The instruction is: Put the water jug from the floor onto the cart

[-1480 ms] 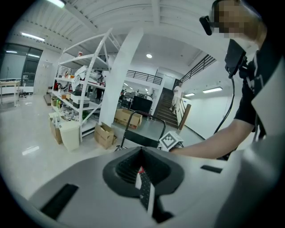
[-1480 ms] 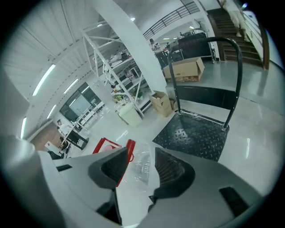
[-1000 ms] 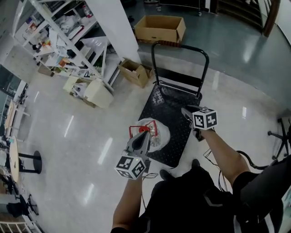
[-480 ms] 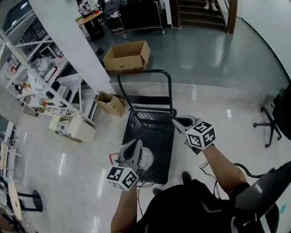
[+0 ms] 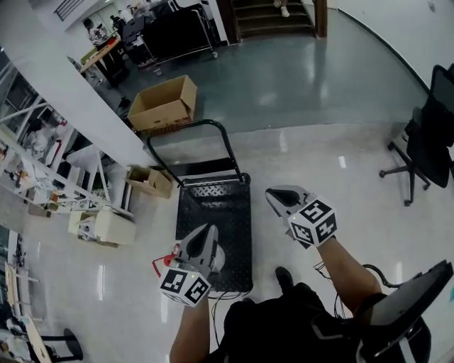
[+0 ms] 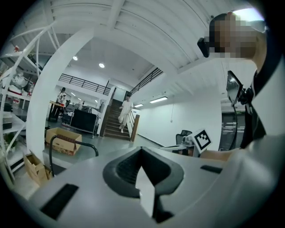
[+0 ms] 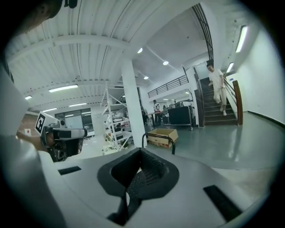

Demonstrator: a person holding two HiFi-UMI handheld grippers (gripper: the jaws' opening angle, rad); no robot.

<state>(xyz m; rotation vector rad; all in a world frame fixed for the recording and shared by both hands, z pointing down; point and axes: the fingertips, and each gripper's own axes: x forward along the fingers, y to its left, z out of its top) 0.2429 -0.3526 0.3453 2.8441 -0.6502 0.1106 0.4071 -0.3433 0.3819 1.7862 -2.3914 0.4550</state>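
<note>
Black, studded deck plate is forming the bed of the cart [image 5: 216,205], which is standing lengthwise ahead of the person with its push handle [image 5: 181,126] at the far end. An open cardboard box [image 5: 164,103] is lying beyond the handle, and a smaller carton [image 5: 149,181] is sitting near the deck's far left corner. White shelving [image 5: 42,159] and a white column [image 5: 67,88] are occupying the left side. An office chair [image 5: 425,131] is standing well apart on the right. A person [image 7: 217,87] is walking on the staircase [image 5: 273,14] at the back.

In the head view the water jug [image 5: 164,261] is sitting at the near left corner of the cart. The left gripper [image 5: 208,230] is covering most of it, so only its red handle is showing at that gripper's left. Whether it is resting squarely on the deck cannot be told. The right gripper [image 5: 270,193] is hanging over the floor just beside the deck's right edge, apart from the jug.

Both gripper views are looking out across the room, with no jug between the jaws. The left gripper's jaws are meeting at the tip and gripping nothing. The right gripper's jaws are pressed together on nothing as well.
</note>
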